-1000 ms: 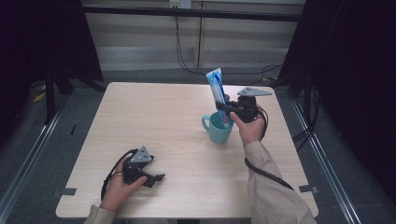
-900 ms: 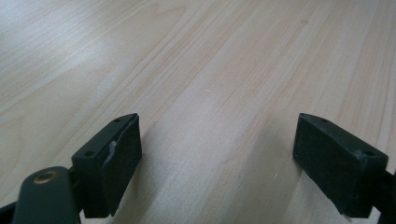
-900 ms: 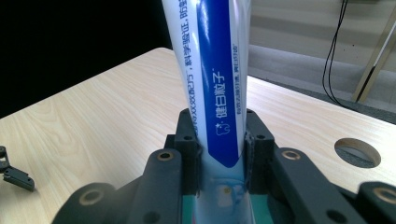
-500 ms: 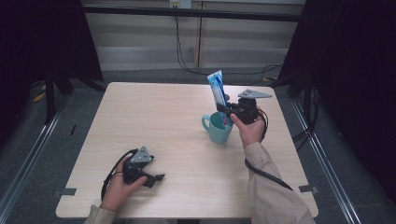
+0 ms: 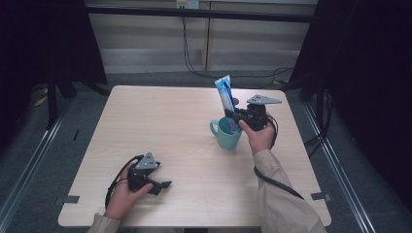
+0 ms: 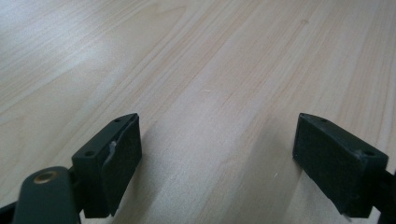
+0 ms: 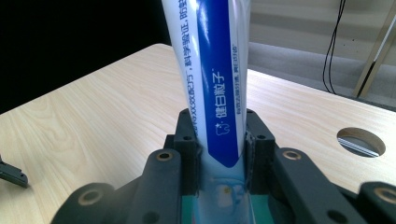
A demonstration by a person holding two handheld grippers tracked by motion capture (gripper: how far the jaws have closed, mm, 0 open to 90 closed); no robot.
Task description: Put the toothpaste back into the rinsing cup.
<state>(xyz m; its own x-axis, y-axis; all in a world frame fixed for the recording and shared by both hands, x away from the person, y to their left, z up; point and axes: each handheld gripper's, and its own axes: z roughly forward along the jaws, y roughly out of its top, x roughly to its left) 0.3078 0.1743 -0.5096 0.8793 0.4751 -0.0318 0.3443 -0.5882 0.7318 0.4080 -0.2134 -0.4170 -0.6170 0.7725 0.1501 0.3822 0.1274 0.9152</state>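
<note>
A blue and white toothpaste tube (image 5: pixel 224 93) stands upright with its lower end inside a teal mug (image 5: pixel 227 133) right of the table's middle. My right gripper (image 5: pixel 233 114) is shut on the tube just above the mug's rim. In the right gripper view the tube (image 7: pixel 215 79) rises between the two black jaws, and the gripper (image 7: pixel 219 140) squeezes its lower part. My left gripper (image 5: pixel 164 185) rests low on the table near the front left, held by a hand. In the left gripper view it (image 6: pixel 219 163) stands open, with bare wood between its fingers.
The light wooden table (image 5: pixel 160 126) has a round cable hole (image 7: pixel 360 141) near its far right side. Black curtains and metal frame posts flank the table. A grey floor and cables lie beyond the far edge.
The tube and the right gripper have shifted slightly; the tube stands a little more upright in the mug. The left gripper has not moved.
</note>
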